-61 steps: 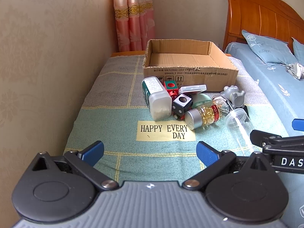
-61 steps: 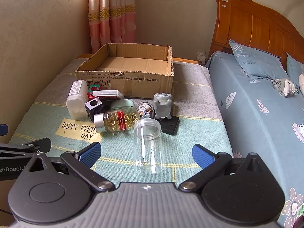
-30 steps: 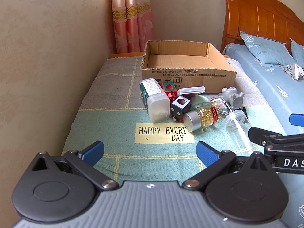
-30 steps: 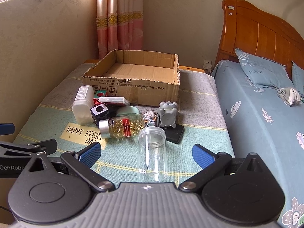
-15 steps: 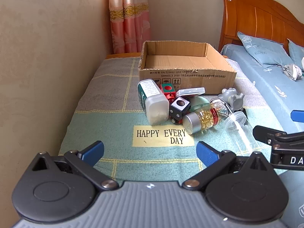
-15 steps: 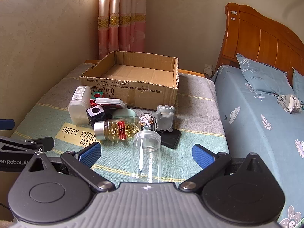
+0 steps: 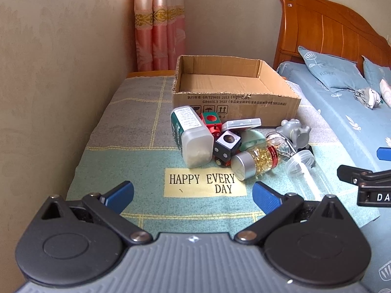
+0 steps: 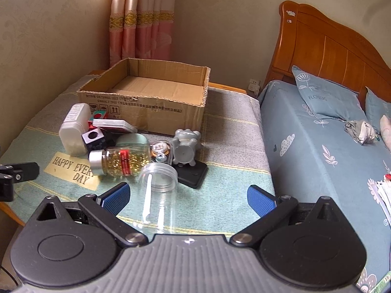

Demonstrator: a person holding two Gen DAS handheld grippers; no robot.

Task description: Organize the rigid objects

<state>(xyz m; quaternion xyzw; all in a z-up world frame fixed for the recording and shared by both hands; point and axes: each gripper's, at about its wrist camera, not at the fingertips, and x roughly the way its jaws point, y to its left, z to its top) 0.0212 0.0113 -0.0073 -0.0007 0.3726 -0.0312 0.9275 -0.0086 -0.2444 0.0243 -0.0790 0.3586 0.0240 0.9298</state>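
My left gripper [image 7: 193, 195] hovers low in the frame, fingers spread wide and empty, over the "HAPPY EVERY DAY" patch [image 7: 204, 182]. My right gripper [image 8: 188, 199] is open too — a clear jar [image 8: 157, 190] lies on its side between its fingers, touching neither. The rest of the clutter sits mid-frame on the counter [image 7: 136, 131] — a white bottle [image 7: 193, 136], a capsule bottle [image 7: 256, 158], a black cube [image 7: 226, 144] — just in front of the empty box [image 7: 234, 90].

black slab [image 8: 193, 174] half under grey figurine [image 8: 185, 147], box print [image 7: 240, 100] unreadable
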